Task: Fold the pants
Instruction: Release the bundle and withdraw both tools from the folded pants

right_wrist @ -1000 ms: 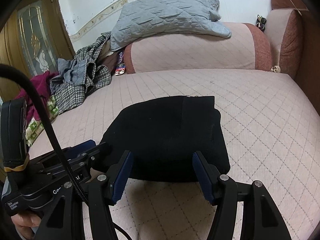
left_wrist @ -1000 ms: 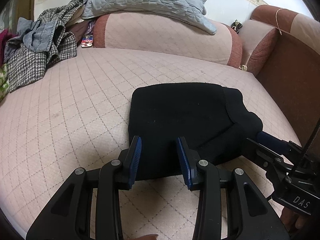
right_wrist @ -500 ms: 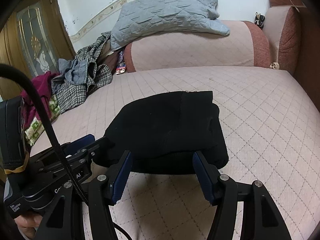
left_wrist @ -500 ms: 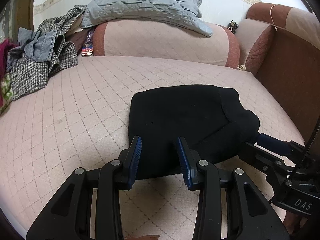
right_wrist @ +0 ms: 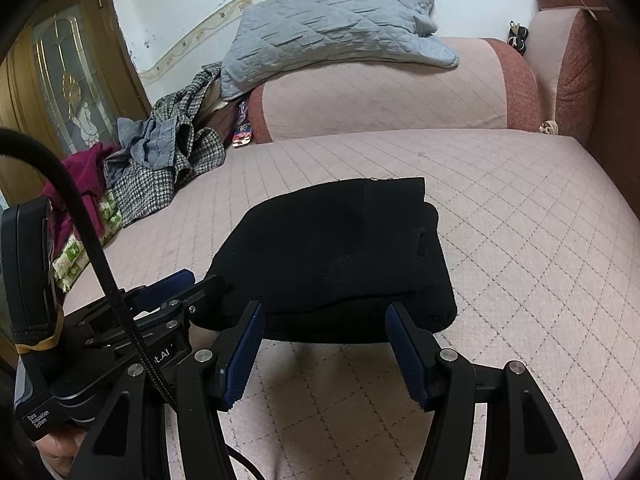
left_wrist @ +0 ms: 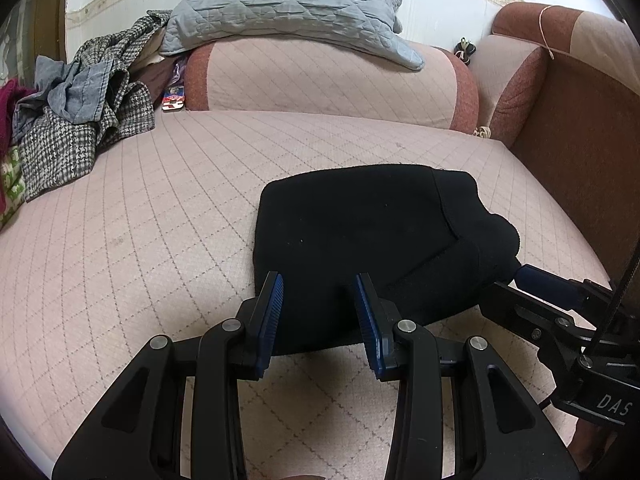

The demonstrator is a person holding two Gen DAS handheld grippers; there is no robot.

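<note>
Nearest in the left wrist view, the left claw [left_wrist: 318,312] stands with its blue-padded fingers [left_wrist: 271,320] parted to a moderate gap and nothing between them; their tips sit at the near edge of the pants [left_wrist: 360,236]. In the right wrist view the right claw [right_wrist: 324,340] is spread wider, also holding nothing, its tips just at the near edge of the same black bundle [right_wrist: 332,256]. Each claw shows in the other's view: the right one at the near right corner of the pants [left_wrist: 540,284], the left one at the near left corner [right_wrist: 168,286], each up against the fabric, though actual contact cannot be made out.

The pants lie folded into a compact, thick rectangle on the pink quilted sofa seat [left_wrist: 140,240], toward its near right part, layers stacked with a rounded bulge at the right end.

Farther back on the left, a heap of clothes [left_wrist: 80,120] rests on the seat, a houndstooth garment with a grey-blue piece on top and something magenta beside it. Behind the seat runs the pink and rust backrest cushion [left_wrist: 320,84], with a grey quilted blanket [left_wrist: 288,4] draped over it. On the far right stands the rust armrest [left_wrist: 532,80], and in the right wrist view a wooden door with patterned glass [right_wrist: 68,80] stands far left.
</note>
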